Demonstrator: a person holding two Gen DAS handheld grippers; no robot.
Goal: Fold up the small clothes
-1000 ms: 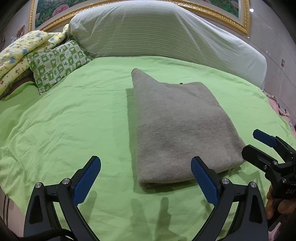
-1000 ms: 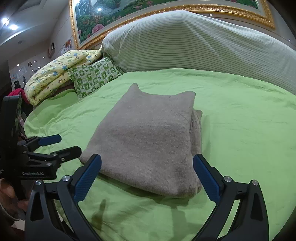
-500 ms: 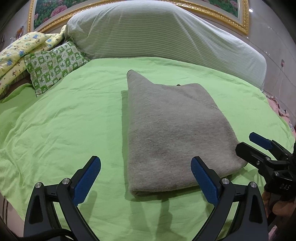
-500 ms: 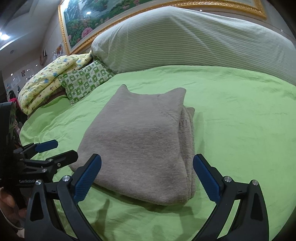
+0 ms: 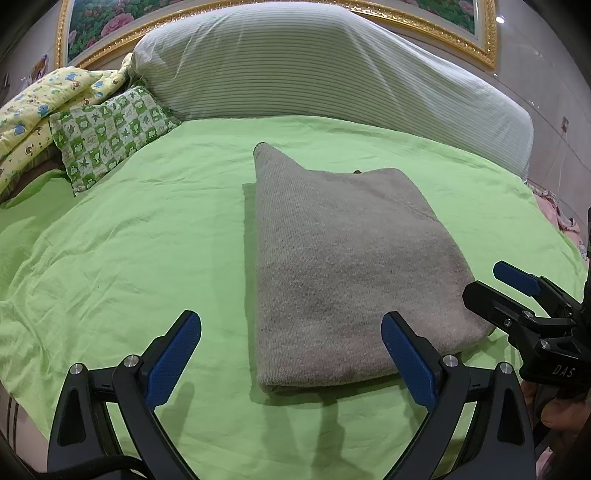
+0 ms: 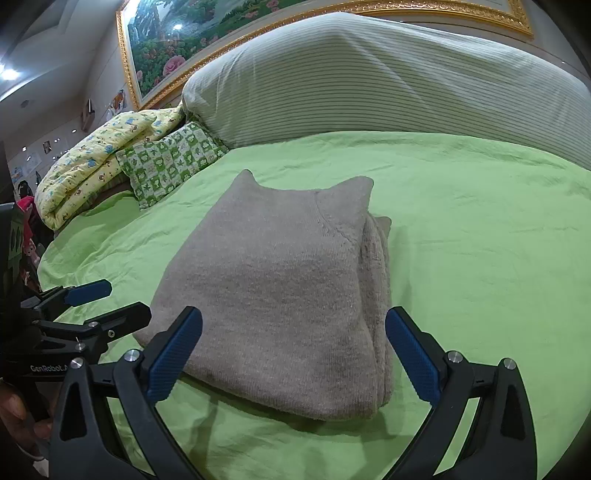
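Observation:
A grey knit garment [image 5: 343, 273] lies folded in a thick rectangle on the green bed sheet [image 5: 147, 240]; it also shows in the right wrist view [image 6: 284, 295], with stacked layers visible along its right edge. My left gripper [image 5: 291, 354] is open and empty, held just above the garment's near left corner. My right gripper [image 6: 293, 354] is open and empty, held above the garment's near edge. The right gripper shows at the right of the left wrist view [image 5: 517, 295], and the left gripper at the left of the right wrist view [image 6: 96, 306].
A large striped bolster [image 5: 325, 70] runs along the head of the bed. A green patterned pillow [image 5: 110, 133] and a yellow quilt [image 5: 37, 107] lie at the far left. A gold-framed painting [image 6: 221, 22] hangs behind. The sheet [image 6: 480, 240] spreads right of the garment.
Both grippers have drawn slightly closer to the garment's near edge, staying open. The garment has not moved on the bed.

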